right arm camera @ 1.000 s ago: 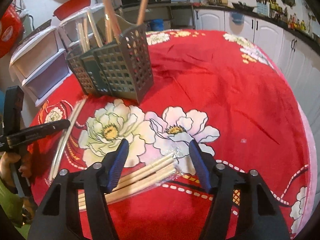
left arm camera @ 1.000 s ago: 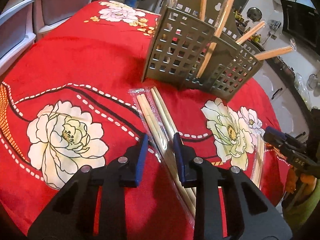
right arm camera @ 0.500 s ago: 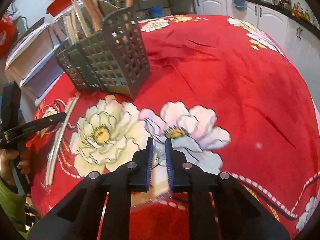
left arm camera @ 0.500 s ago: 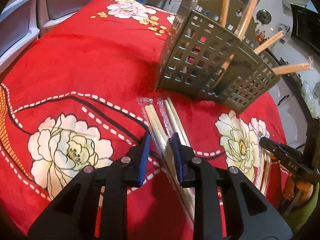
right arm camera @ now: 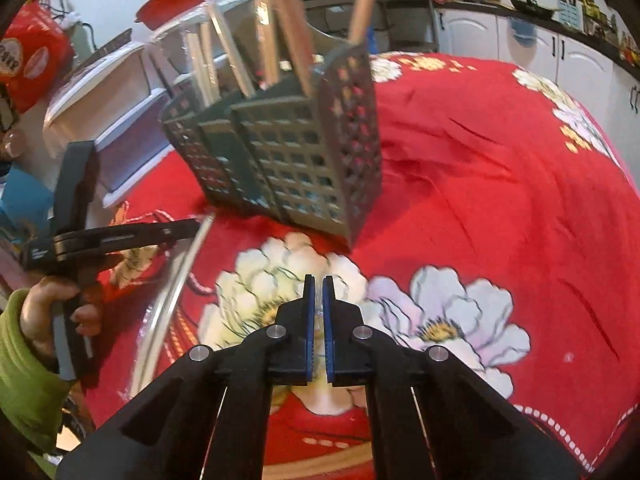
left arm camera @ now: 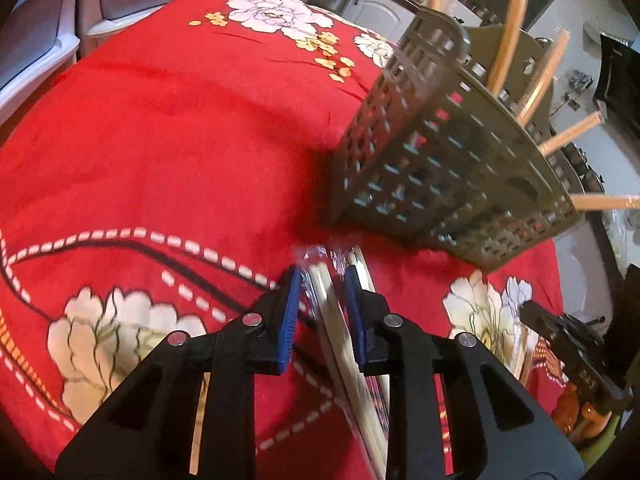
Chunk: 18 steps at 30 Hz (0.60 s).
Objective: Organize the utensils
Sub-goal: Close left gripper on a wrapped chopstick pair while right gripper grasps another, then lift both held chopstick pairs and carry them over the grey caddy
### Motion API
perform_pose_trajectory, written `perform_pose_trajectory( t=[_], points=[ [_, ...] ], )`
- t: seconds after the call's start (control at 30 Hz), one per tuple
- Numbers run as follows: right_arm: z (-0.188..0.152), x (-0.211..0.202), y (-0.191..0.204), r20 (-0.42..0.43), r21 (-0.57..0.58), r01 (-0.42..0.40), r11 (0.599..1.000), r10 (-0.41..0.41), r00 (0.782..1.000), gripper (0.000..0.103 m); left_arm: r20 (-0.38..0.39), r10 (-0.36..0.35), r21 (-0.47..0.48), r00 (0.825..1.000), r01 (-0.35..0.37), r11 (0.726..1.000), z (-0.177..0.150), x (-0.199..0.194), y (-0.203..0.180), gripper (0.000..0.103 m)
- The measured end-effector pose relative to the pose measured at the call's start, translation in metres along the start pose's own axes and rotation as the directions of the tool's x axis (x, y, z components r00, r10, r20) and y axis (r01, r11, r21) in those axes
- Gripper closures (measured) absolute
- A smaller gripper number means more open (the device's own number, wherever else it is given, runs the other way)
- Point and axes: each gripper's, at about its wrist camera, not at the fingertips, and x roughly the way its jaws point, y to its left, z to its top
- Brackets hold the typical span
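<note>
A grey perforated utensil holder (left arm camera: 448, 160) stands on the red flowered tablecloth and holds several wrapped chopsticks; it also shows in the right wrist view (right arm camera: 288, 160). My left gripper (left arm camera: 322, 280) is closed around a plastic-wrapped pair of chopsticks (left arm camera: 340, 328), lifted off the cloth just in front of the holder. My right gripper (right arm camera: 316, 288) is shut on the clear wrapper of another chopstick pack (right arm camera: 318, 312), mostly hidden below the jaws. The left gripper with its pack (right arm camera: 176, 280) shows at the left of the right wrist view.
The round table's red cloth (right arm camera: 500, 200) falls away at the edges. White plastic drawers (left arm camera: 48, 32) stand beyond the table's far left. Kitchen cabinets (right arm camera: 520, 40) and a counter lie behind. The right gripper (left arm camera: 568, 352) shows at the left view's right edge.
My left gripper has closed on the wrapped chopsticks and moved toward the holder. My right gripper has shut on its pack and lifted it toward the holder.
</note>
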Motion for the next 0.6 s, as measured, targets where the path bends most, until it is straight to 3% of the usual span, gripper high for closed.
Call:
perform_pose_trajectory(
  t=[0.13,0.27,0.6],
  points=[
    [0.008,-0.004,0.013,0.016,-0.03,-0.012,0.999,0.013,1.0,0.099,-0.002,0.0,-0.003,1.0,0.0,1.0,0.007,0.002,0.002,0.099],
    [0.014,-0.009,0.025,0.029,-0.062,-0.024,0.998,0.026,0.999,0.099,0.014,-0.011,-0.006,1.0,0.011,1.0,0.01,-0.005,0.006,0.1],
    [0.041,-0.033,0.059,0.102,-0.137,-0.071,0.988,0.086,0.991,0.099,0.156,-0.068,0.062,0.985,0.059,0.996,0.02,-0.067,-0.01,0.101]
  ],
)
